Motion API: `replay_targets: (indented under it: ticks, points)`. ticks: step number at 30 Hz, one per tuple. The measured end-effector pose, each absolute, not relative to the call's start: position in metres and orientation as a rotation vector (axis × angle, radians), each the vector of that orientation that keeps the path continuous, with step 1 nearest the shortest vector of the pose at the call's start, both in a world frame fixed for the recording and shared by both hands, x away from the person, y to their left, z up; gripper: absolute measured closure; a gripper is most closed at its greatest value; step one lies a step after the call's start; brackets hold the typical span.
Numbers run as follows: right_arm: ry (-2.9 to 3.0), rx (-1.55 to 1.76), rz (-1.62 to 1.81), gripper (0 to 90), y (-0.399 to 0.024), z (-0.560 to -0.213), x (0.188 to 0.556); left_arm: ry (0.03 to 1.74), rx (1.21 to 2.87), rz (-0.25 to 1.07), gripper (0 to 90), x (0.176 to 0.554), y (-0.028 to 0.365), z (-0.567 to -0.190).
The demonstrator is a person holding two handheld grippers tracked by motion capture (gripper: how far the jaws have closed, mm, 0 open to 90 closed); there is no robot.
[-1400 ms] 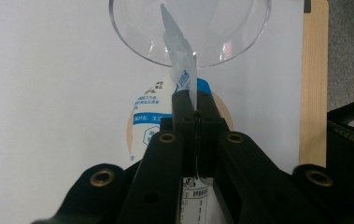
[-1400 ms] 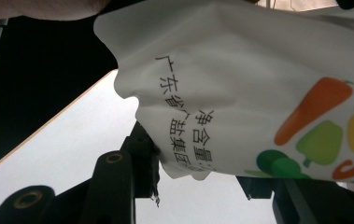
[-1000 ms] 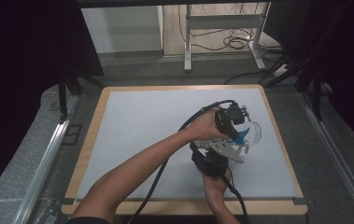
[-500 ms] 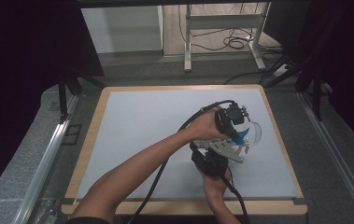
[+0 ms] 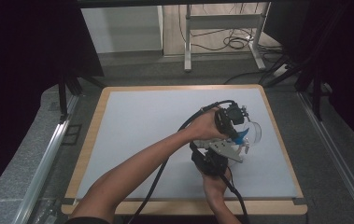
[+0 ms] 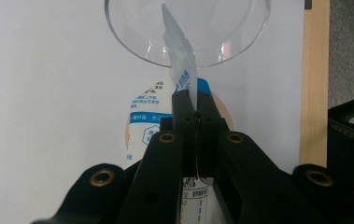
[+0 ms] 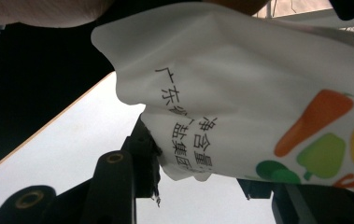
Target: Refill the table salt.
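Nothing is shifting between the earlier high views and this one: both forearms, the pouch and the bowl are sitting exactly where they were.

Starting at the lower left of the high view, the person's left forearm is crossing up toward right of centre, where the left gripper [image 5: 238,128] is holding its fingers [image 6: 182,105] pressed together on the torn top edge of a printed pouch [image 6: 184,70]. In the left gripper view that strip is rising from the fingers straight up the middle of the frame, its long axis leaning over the near rim of a clear bowl [image 6: 132,44] at the top (so the mouth is already aimed inside).

Just below it in the high view, the right gripper [image 5: 210,162] is coming up from the bottom edge; its fingers [image 7: 139,158] are pinching the pouch's lower body, partly closed around the bunched film.

Further right, the bowl [image 5: 255,133] is resting on the white table [image 5: 142,121], just beyond both grippers. The left gripper is nearer it, so tipping probably depends on the right one lifting the bottom end.
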State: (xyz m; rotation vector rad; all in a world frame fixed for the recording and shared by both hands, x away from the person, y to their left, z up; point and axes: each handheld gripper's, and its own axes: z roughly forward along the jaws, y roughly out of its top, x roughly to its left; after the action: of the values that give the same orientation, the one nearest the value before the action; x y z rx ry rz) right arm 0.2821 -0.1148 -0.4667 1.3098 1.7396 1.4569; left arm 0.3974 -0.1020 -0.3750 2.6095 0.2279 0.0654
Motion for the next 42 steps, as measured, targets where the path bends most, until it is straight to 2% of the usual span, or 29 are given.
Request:
replay_targets:
  ticks: [42]
  points:
    - [1.718, 1.346, 1.49, 57.1, -0.1167, -0.4613, 0.2836, 0.216, 2.608, 0.064, 90.0, 0.3972, -0.1037, -0.3717]
